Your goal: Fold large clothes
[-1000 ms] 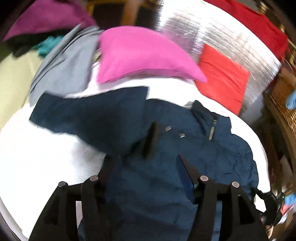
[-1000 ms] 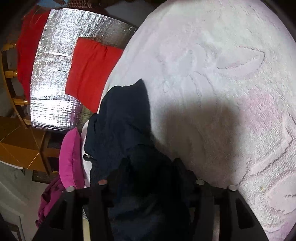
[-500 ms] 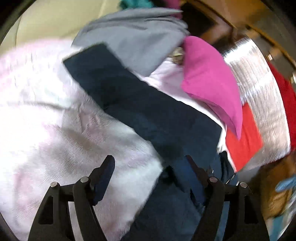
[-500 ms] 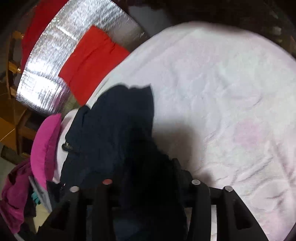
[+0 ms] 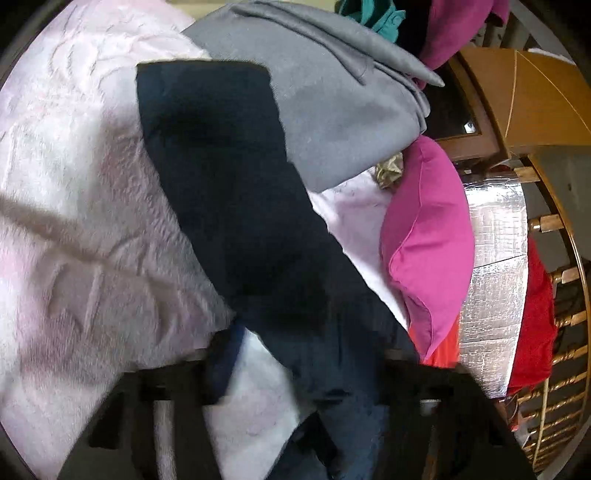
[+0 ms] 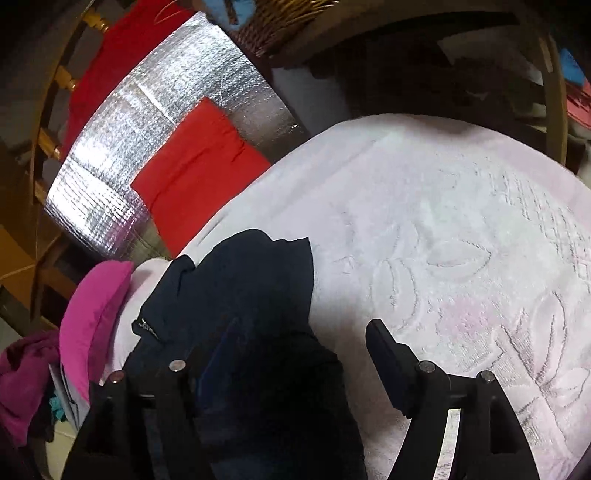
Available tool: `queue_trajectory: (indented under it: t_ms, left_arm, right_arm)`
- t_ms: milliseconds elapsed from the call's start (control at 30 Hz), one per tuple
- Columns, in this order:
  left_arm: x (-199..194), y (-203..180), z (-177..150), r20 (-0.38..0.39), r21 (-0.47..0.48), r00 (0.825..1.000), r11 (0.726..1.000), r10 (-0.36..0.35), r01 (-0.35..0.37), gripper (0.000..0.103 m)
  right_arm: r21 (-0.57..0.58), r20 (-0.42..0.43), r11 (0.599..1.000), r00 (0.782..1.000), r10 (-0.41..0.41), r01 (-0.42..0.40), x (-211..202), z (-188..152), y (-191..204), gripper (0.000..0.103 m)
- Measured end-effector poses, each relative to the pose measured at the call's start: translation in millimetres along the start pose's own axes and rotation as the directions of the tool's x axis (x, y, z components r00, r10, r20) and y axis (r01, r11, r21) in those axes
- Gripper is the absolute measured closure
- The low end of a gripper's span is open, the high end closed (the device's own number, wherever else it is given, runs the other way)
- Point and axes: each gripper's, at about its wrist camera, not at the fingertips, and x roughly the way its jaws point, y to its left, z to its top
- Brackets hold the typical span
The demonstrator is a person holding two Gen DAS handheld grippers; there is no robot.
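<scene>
Navy jacket (image 5: pixel 236 206) lying across bed (image 5: pixel 74 184) w/ left claw (image 5: pixel 295 354) and right claw (image 6: pixel 280 343) both hanging apart over it.

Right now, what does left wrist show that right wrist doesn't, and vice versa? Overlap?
Left wrist only: the navy jacket's sleeve stretched out flat, its far end beside the grey garment, with teal cloth behind; the left gripper, blurred, seems open, sleeve running between its fingers.

Right wrist only: the wicker basket, the bare embossed stretch of the white blanket, and the right gripper open, one finger over the jacket, the other over blanket.

Both: navy jacket, pink pillow, silver foil panel, red cloth.
</scene>
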Motion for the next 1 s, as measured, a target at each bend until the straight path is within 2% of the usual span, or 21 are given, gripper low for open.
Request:
queue_trajectory:
  t_ms: [100,167,233,267,300,400,500,533,567,600,633,700,767,833,867,967,1000]
  left_arm:
    - [-2,-12,1,0.027,0.052,1.0,0.999,-0.011,0.009,0.086]
    - [-11,-32,-5,0.063,0.124,0.997,0.992,-0.041,0.033,0.089]
    - [-21,-61,-17,0.076,0.226,0.995,0.973,-0.057,0.039,0.09]
    - [-26,-79,-28,0.083,0.295,0.994,0.954,-0.07,0.043,0.091]
    - [-33,-101,-42,0.086,0.374,0.992,0.926,-0.091,0.053,0.092]
    - [-52,-141,-86,0.062,0.532,0.988,0.842,-0.142,0.088,0.093]
    - [-61,-176,-141,-0.015,0.664,0.983,0.733,-0.182,0.146,0.094]
    - [-61,-189,-166,-0.055,0.71,0.982,0.685,-0.183,0.167,0.094]
    - [-59,-196,-183,-0.077,0.74,0.982,0.65,-0.174,0.173,0.094]
    - [-55,-204,-210,-0.106,0.787,0.982,0.591,-0.155,0.178,0.094]
    - [-52,-209,-231,-0.128,0.816,0.982,0.549,-0.139,0.184,0.094]
    - [-34,-211,-267,-0.179,0.848,0.98,0.492,-0.084,0.197,0.094]
    - [-11,-205,-290,-0.229,0.853,0.973,0.48,-0.007,0.204,0.094]
    - [17,-192,-305,-0.267,0.844,0.957,0.506,0.111,0.177,0.094]
    - [28,-186,-309,-0.291,0.837,0.944,0.519,0.158,0.171,0.094]
    - [57,-165,-318,-0.373,0.812,0.872,0.567,0.317,0.141,0.093]
    - [61,-158,-315,-0.406,0.789,0.844,0.6,0.35,0.131,0.091]
  right_arm:
    - [-0.001,0.0,1.0,1.0,0.004,-0.004,3,-2,2,0.028]
    - [0.005,0.007,1.0,1.0,0.006,-0.006,1,-2,0,0.028]
    - [0.014,0.016,1.0,1.0,0.01,-0.01,-2,-1,-3,0.028]
    - [0.019,0.021,1.0,1.0,0.013,-0.013,-4,0,-3,0.028]
    - [0.022,0.024,1.0,1.0,0.015,-0.016,-6,0,-3,0.028]
    - [0.026,0.028,0.999,0.999,0.025,-0.025,-11,1,-4,0.028]
    - [0.038,0.027,0.998,0.999,0.04,-0.041,-14,2,-5,0.028]
    - [0.038,0.027,0.998,0.999,0.043,-0.044,-14,2,-4,0.028]
    - [0.039,0.026,0.998,0.998,0.048,-0.049,-15,3,-5,0.028]
    - [0.04,0.026,0.998,0.998,0.053,-0.054,-16,3,-5,0.028]
    - [0.042,0.027,0.998,0.998,0.056,-0.057,-17,3,-5,0.028]
    - [0.055,0.029,0.996,0.997,0.067,-0.068,-19,5,-8,0.028]
    - [0.066,0.03,0.995,0.997,0.075,-0.077,-21,6,-11,0.028]
    - [0.078,0.031,0.993,0.996,0.082,-0.084,-22,8,-14,0.028]
    - [0.082,0.035,0.993,0.996,0.087,-0.09,-22,8,-15,0.028]
    - [0.087,0.029,0.992,0.995,0.092,-0.094,-23,10,-17,0.028]
    - [0.09,0.027,0.991,0.995,0.093,-0.095,-23,11,-18,0.028]
